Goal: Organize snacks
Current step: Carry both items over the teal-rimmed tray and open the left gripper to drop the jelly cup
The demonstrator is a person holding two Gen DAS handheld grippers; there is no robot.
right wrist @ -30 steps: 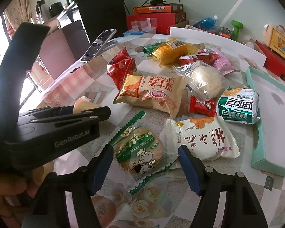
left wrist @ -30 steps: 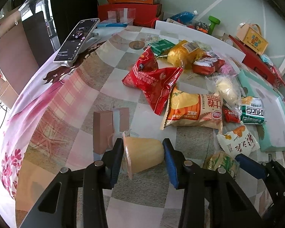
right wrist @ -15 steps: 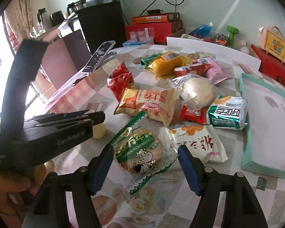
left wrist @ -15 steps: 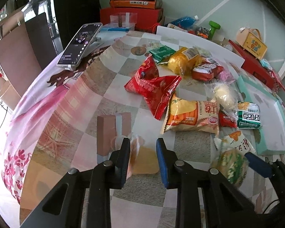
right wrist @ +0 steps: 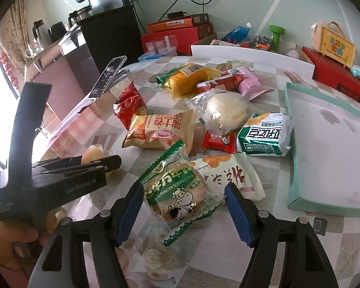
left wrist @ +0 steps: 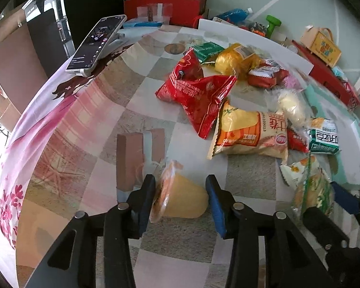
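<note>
A yellow jelly cup [left wrist: 182, 199] lies on its side on the checked tablecloth [left wrist: 103, 110], between the blue pads of my left gripper [left wrist: 180, 180]. Those jaws are opening and the pads stand just off the cup. In the right wrist view the left gripper [right wrist: 112, 162] shows from the side, with the cup [right wrist: 93, 154] peeking out behind it. My right gripper [right wrist: 183, 188] is shut on a green-edged round cookie packet [right wrist: 177, 192] with a cow on it, held a little above the table. The same packet [left wrist: 312, 192] shows blurred at the right of the left wrist view.
Several snack bags lie in a heap: red bags [left wrist: 199, 91], an orange-yellow bag [left wrist: 249, 132], a white-green pack [right wrist: 264, 134], a white packet [right wrist: 228, 175]. A mint-green tray [right wrist: 300, 199] sits at the right. A phone on a stand [left wrist: 96, 43] is at the back left.
The left jaws closed nearly together with the cup slipping ahead of them, then spread again around it. The right gripper shifted with the cookie packet still in it.
</note>
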